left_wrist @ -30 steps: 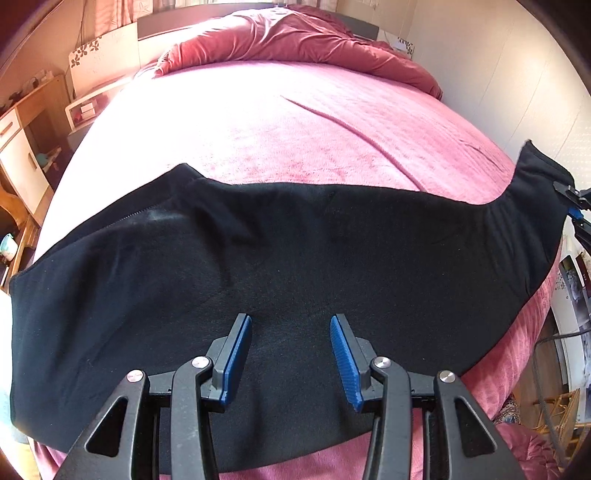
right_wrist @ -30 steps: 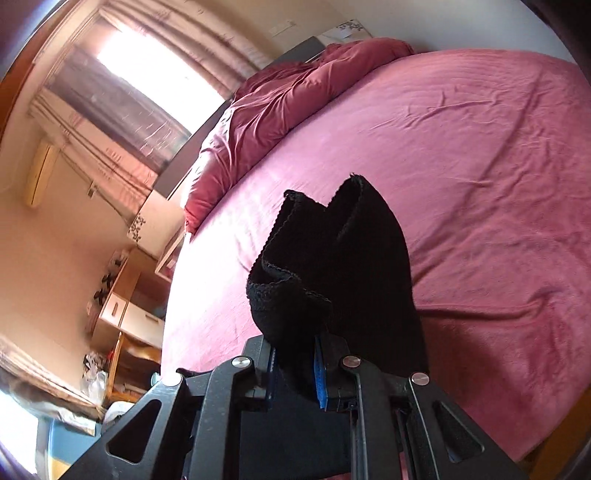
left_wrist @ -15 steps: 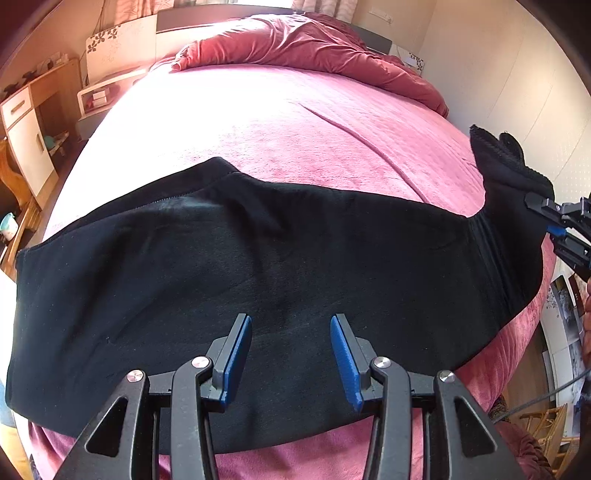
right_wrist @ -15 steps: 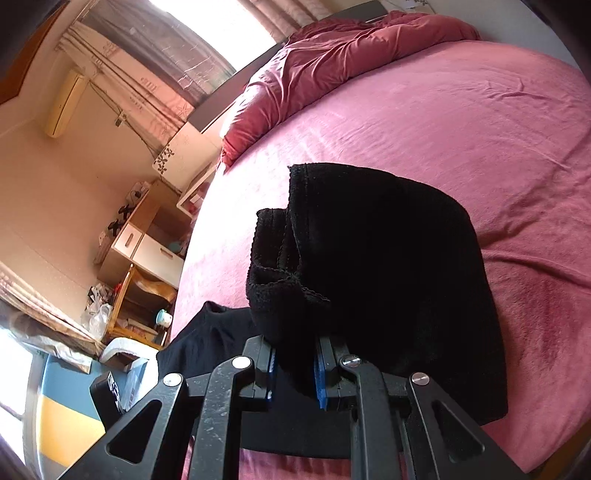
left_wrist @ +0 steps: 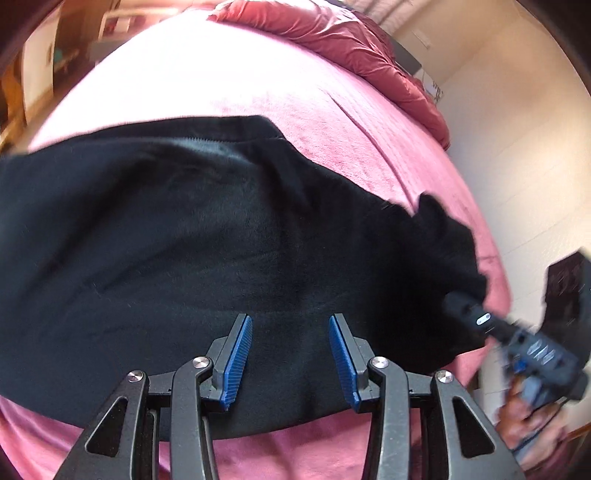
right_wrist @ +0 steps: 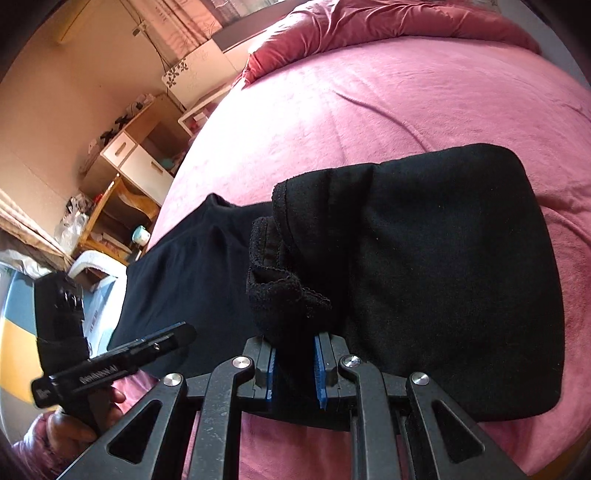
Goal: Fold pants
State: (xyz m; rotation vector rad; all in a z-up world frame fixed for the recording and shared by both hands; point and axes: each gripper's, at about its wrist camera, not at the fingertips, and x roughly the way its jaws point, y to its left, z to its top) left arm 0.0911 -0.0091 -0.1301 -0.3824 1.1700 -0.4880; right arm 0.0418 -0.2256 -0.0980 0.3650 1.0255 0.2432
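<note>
Right wrist view: right claw [right_wrist: 294, 363] pinches the hem end of the black pants [right_wrist: 436, 266] doubled over on the pink bed [right_wrist: 369, 92], fold partly done, unreleased; left claw [left_wrist: 290, 360] spread, empty.

Bare pink bed [right_wrist: 388, 92] beyond black pants [left_wrist: 184, 240]: open passage. Crumpled red duvet [right_wrist: 388, 22] blocks head end. Wooden cabinet [right_wrist: 136, 155] and wall crowd left bedside. Near bed edge before pants: narrow bare strip.
</note>
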